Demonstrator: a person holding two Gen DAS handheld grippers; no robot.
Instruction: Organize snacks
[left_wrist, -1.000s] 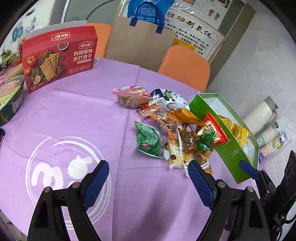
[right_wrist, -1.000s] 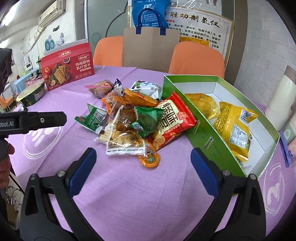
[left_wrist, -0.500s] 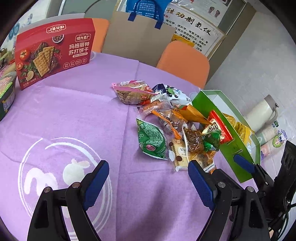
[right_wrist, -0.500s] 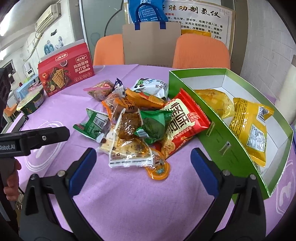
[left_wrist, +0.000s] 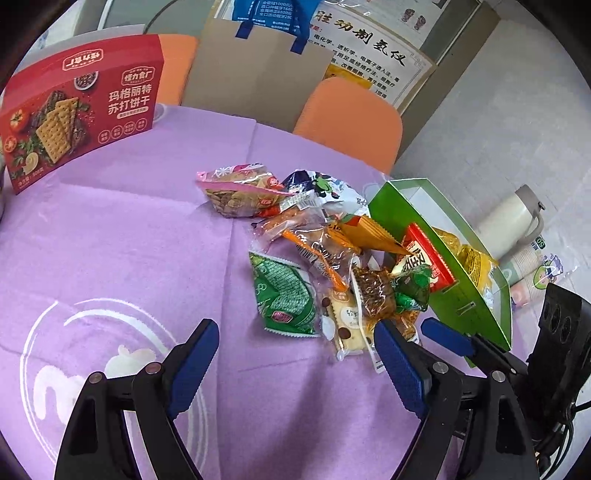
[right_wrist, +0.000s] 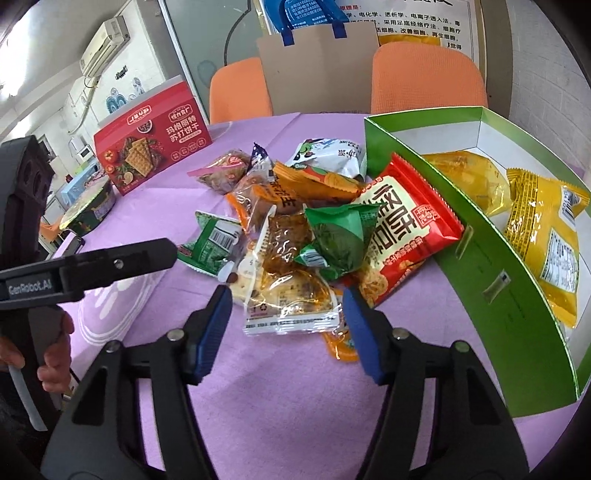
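Your right gripper (right_wrist: 286, 317) is closing its blue tips around a clear snack packet (right_wrist: 291, 306) at the near edge of the snack pile (right_wrist: 306, 229) in the middle of the frame. The tips look like they are not squeezing it yet, but it is hard to tell. Your left gripper (left_wrist: 295, 354) is spread wide with nothing in it, low in its frame. The green box (right_wrist: 491, 266) sits on the right, with two yellow bags (right_wrist: 546, 236) inside. All of it rests on the purple tablecloth (left_wrist: 110, 236).
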